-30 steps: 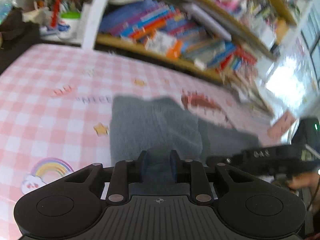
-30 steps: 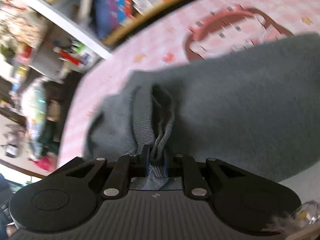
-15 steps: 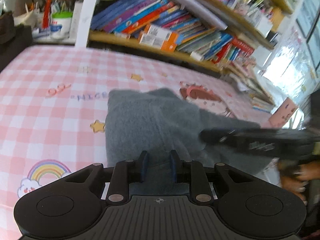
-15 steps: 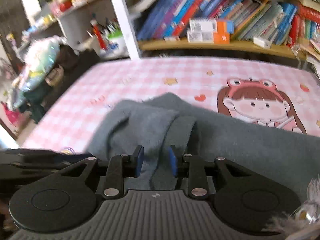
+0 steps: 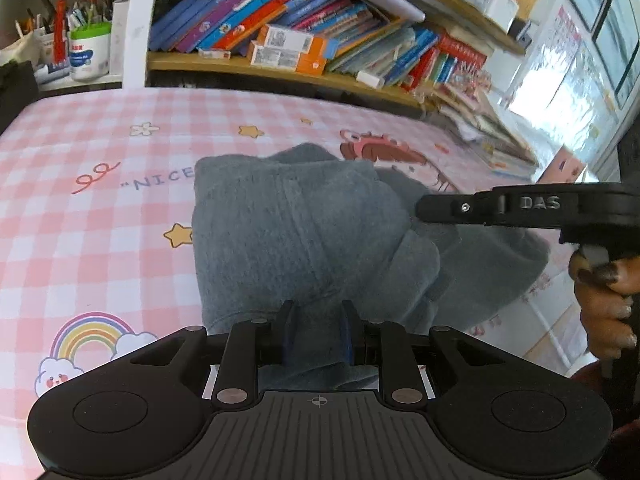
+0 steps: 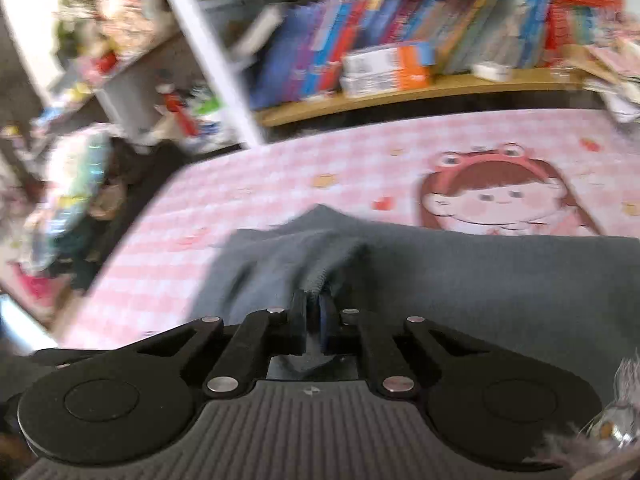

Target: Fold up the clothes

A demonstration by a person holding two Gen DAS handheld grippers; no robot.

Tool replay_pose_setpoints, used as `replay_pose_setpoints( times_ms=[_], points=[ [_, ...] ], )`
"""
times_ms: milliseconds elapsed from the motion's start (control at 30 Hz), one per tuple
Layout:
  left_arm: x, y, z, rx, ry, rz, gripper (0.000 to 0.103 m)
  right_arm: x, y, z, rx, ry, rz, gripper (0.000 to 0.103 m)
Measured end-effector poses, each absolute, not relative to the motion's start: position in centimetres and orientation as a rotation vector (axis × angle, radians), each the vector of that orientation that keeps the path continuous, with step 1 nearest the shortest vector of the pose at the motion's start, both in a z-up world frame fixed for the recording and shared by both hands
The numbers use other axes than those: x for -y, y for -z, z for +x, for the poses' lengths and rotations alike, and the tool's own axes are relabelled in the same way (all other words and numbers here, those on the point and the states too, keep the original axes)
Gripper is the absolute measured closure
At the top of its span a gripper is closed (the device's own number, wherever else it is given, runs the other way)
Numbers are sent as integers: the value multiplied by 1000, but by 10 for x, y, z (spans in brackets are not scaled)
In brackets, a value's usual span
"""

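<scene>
On the pink checked sheet (image 5: 100,240) lies the grey garment (image 5: 280,232), partly bunched, its near edge running under both tools. Furthest left, the left gripper (image 5: 316,330) has its jaws a little apart with a thick fold of the grey fabric filling the gap, so it is clamped on the cloth. To its right the cloth humps into a soft ridge, and beyond that the right gripper (image 6: 313,312) is pinched almost fully together on a thin gathered seam of the same garment (in the left view its black body crosses in from the right, a hand (image 5: 604,304) on the trigger).

The fabric looks like fleece or knit: light, limp and fuzzy rather than slippery, so it should sag between the two holds and not keep a crease by itself. It is not fragile. Best taken at edges or corners, well apart, so the span pulls flat; a thin pinch like the right one could slip off if tugged hard.
</scene>
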State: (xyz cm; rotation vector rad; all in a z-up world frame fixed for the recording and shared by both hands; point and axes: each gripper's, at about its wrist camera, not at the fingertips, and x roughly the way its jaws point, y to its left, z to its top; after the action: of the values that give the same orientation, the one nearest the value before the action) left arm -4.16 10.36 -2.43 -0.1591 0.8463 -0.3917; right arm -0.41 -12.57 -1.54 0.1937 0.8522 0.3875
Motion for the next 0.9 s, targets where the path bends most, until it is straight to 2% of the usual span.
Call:
replay_pose_setpoints(
  times_ms=[67,233,267,300,433,633,767,900],
  points=[
    [-104,23,-41,-844,395,-161,81,128,36,6,-944,-360,206,95],
    [-107,8,-49,-768,409,-185,81,138,33,3,-923,-355,243,87],
    [-107,3,-50,-746,407,-188,81,139,31,1,-916,-347,243,81],
    [-108,-1,-52,-724,405,-190,81,140,28,-2,-906,-340,239,78],
    [-108,-13,-56,-669,381,-202,78,151,15,-11,-855,-311,233,78],
    [-102,-11,-58,-674,384,-208,78,171,7,-23,-836,-252,251,62],
    [-93,-10,-59,-677,412,-199,77,183,12,-30,-862,-199,270,59],
    [-84,-6,-58,-694,437,-193,71,196,15,-40,-878,-152,289,57]
  ],
)
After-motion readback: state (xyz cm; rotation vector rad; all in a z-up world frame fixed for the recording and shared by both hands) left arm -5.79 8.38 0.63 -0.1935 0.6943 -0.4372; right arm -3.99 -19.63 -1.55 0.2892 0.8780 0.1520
